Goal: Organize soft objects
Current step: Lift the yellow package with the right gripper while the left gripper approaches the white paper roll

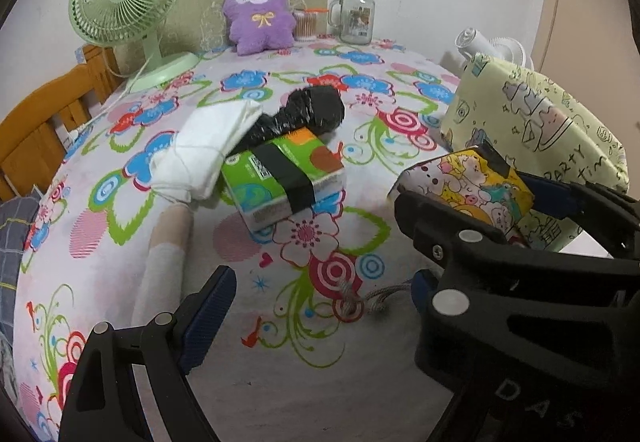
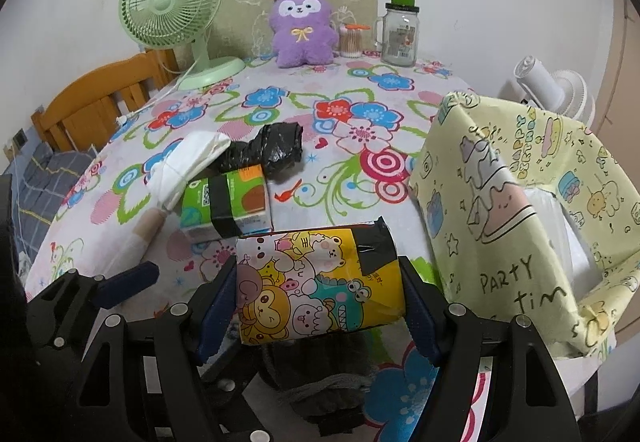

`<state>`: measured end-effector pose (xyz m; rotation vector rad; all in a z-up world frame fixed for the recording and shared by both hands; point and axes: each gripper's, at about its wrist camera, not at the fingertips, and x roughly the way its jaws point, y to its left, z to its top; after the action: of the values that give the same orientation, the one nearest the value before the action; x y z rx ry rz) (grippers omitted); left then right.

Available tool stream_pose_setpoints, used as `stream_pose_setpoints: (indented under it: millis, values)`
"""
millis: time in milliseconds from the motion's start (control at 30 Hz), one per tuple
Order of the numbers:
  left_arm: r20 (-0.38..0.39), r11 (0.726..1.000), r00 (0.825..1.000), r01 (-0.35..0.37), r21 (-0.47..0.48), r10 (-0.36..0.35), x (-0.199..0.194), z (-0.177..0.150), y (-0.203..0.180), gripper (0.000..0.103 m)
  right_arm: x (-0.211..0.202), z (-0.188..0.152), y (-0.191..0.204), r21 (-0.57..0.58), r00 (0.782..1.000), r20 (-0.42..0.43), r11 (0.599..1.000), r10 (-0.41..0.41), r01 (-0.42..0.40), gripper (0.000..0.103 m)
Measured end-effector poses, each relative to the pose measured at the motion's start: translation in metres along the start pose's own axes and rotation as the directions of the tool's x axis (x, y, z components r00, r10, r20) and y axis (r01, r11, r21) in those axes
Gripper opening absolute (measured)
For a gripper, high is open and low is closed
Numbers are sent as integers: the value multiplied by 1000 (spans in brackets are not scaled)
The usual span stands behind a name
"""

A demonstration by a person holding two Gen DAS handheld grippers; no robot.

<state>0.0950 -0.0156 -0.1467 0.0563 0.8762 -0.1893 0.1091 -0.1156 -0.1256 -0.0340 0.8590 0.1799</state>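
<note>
Right under my nose, my right gripper [image 2: 320, 306] has its pads clamped on both sides of the cartoon tissue pack [image 2: 320, 286], lifted clear of the flowered tablecloth [image 2: 352, 186]. My left gripper [image 1: 316, 294] hangs spread wide with nothing between its fingers, only cloth and a grey cord [image 1: 376, 298] below. Working down by size: the biggest thing going is the table itself, filling the view from six o'clock up to twelve. Next, at three o'clock, the yellow party bag [image 2: 508, 202] stands with its mouth gaping, just beside my loaded pack, and that looks like the destination to me. Something pale already sits inside it, though I can't tell what. At ten o'clock the white cloth bundle [image 2: 188, 166] lies touching the black wrapped roll [image 2: 276, 152], and both crowd against the green tissue pack [image 2: 224, 202] at eleven. So my call: one pack is in hand and nearly at the bag, while three soft things wait on the table. The purple plush [image 2: 302, 28] at twelve may count too.
</note>
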Motion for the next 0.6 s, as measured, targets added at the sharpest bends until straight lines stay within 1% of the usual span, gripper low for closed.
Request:
stream_pose_setpoints:
  millis: [33,100,133,167,200,267,300,333,400,467,533,600]
  values:
    - [-9,1000,1000,2,0,-2,2,-1,0,75,2,0,1,1,1000,-6,1000,5,-5,77]
    - [-20,1000,1000,8,-3,-8,5,-2,0,66,5,-1,1,6,1000,-16,1000,9,-8,77]
    - [-31,1000,999,27,-11,-27,7,-4,1,62,6,-2,2,5,1000,-18,1000,9,-9,77]
    - [-41,999,999,35,-19,-36,9,-5,1,54,7,-2,3,4,1000,-18,1000,8,-8,77]
    - [-29,1000,999,23,-16,-24,7,-5,1,44,7,-2,3,4,1000,-18,1000,8,-8,77]
    - [-27,1000,1000,14,-9,-14,7,-6,1,40,6,-2,5,2,1000,-17,1000,11,-11,77]
    - [-26,1000,1000,7,-8,-7,7,-6,1,33,6,-3,5,0,1000,-17,1000,12,-12,77]
    - [-22,1000,1000,0,-7,-1,6,-7,2,31,5,-3,6,-2,1000,-16,1000,11,-11,77]
    - [-19,1000,1000,7,-6,-7,5,-7,4,24,5,-3,7,-3,1000,-16,1000,10,-10,77]
    - [-20,1000,1000,14,-6,-14,3,-8,5,21,5,-3,8,-2,1000,-16,1000,13,-13,77]
    - [-18,1000,1000,14,-9,-14,2,-8,8,12,5,-3,10,-3,1000,-16,1000,19,-19,77]
    - [-10,1000,1000,6,-21,-7,0,-8,12,12,5,-3,12,-6,1000,-15,1000,20,-21,77]
